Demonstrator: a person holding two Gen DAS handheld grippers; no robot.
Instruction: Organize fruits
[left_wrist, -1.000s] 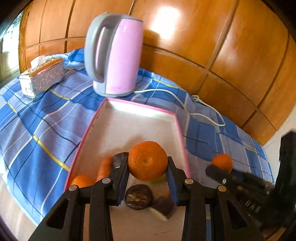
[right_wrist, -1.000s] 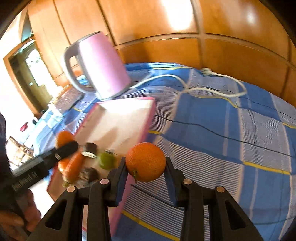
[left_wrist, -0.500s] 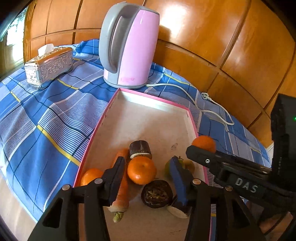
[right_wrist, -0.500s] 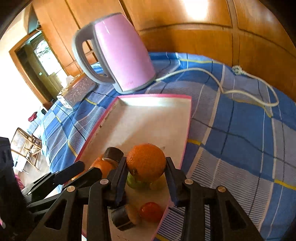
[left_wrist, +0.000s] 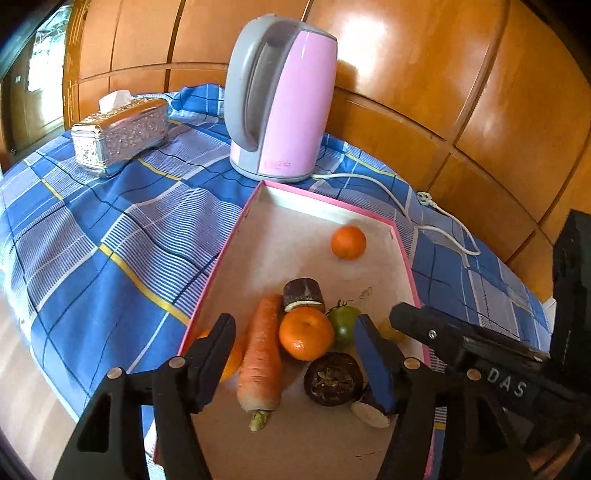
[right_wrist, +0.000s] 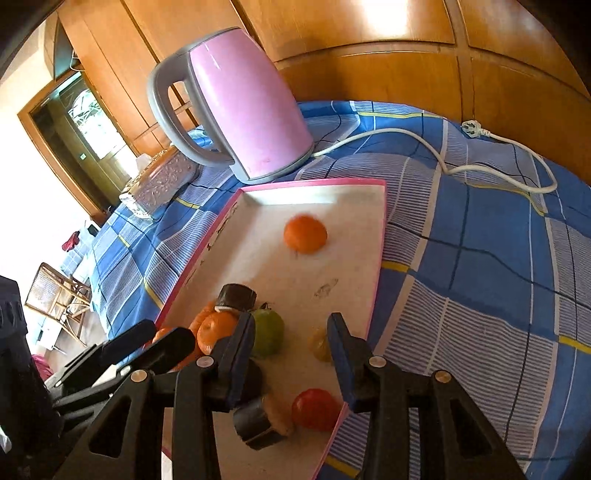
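**A:** Left gripper (left_wrist: 295, 343) is opening, nothing clamped; an orange (left_wrist: 306, 333) sits loose between the jaws in the pink tray (left_wrist: 236, 236), touching the carrot (left_wrist: 260, 354). Round, firm, a bit slick, so pinch it across the middle.

**B:** Crowded there though: green fruit (left_wrist: 341, 325) and a dark halved one (left_wrist: 333, 373) right beside it. Right gripper (right_wrist: 291, 339) is parted and empty; a second orange (right_wrist: 305, 234) lies alone further up the tray, blurry, maybe rolling. Kettle (right_wrist: 243, 107) stands behind the tray.
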